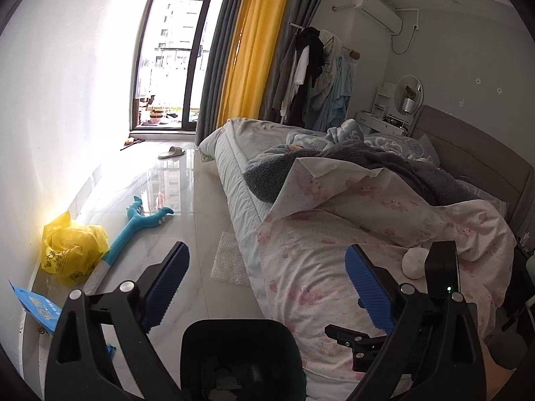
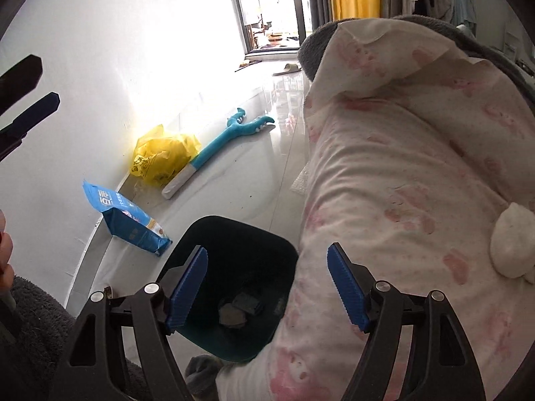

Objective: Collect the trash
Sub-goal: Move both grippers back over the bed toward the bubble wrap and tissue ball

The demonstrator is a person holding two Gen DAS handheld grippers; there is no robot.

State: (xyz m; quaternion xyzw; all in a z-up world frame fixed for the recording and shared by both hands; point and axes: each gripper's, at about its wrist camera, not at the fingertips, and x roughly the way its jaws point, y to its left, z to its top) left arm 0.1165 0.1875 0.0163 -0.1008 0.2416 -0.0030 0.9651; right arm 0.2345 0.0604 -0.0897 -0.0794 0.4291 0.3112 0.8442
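Reaching for the white wad on the bed looks like the step in hand: the right tool and left tool both gape empty, so straddle the wad, pinch lightly, and lift clear of the quilt. A dark bin with scraps stands on the glossy floor beside the bed; a yellow bag, blue packet and bubble wrap lie nearby.
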